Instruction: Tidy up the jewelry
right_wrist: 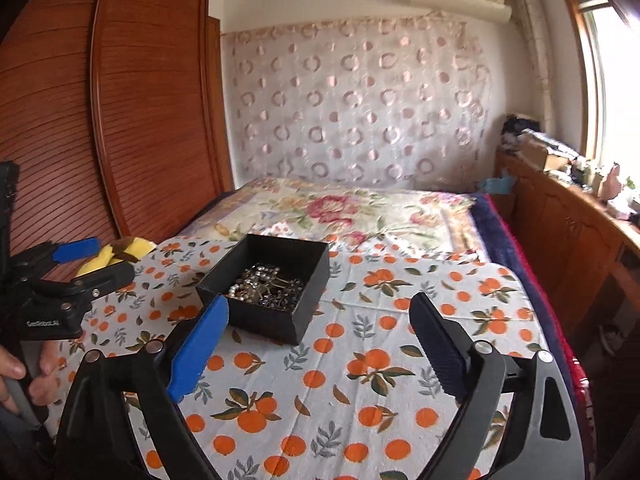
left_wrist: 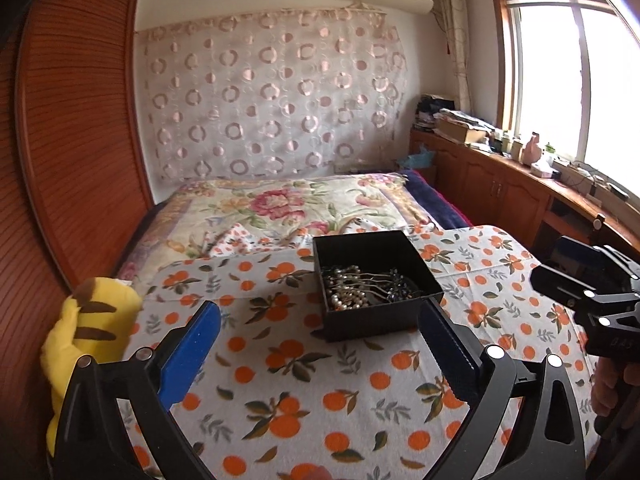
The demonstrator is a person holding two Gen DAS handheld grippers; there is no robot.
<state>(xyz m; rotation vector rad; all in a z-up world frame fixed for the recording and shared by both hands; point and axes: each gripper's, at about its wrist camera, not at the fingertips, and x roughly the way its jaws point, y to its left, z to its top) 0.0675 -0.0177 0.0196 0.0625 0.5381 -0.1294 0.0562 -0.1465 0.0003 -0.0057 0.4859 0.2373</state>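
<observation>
A black open box (left_wrist: 400, 312) stands on the orange-print cloth on the bed; it also shows in the right wrist view (right_wrist: 294, 258). Inside lies a heap of pearl and dark bead jewelry (left_wrist: 360, 288), also seen in the right wrist view (right_wrist: 266, 286). My left gripper (left_wrist: 320, 312) is open and empty, held just in front of the box, its right finger close to the box's near right corner. My right gripper (right_wrist: 320, 304) is open and empty, in front of and to the right of the box. Each gripper shows in the other's view: the right one (left_wrist: 592, 280), the left one (right_wrist: 84, 260).
A yellow striped plush toy (left_wrist: 88, 332) lies at the bed's left edge by the wooden wardrobe (left_wrist: 72, 140). A floral blanket (left_wrist: 288, 204) covers the far bed. A wooden cabinet (left_wrist: 500, 184) with clutter runs along the right under the window.
</observation>
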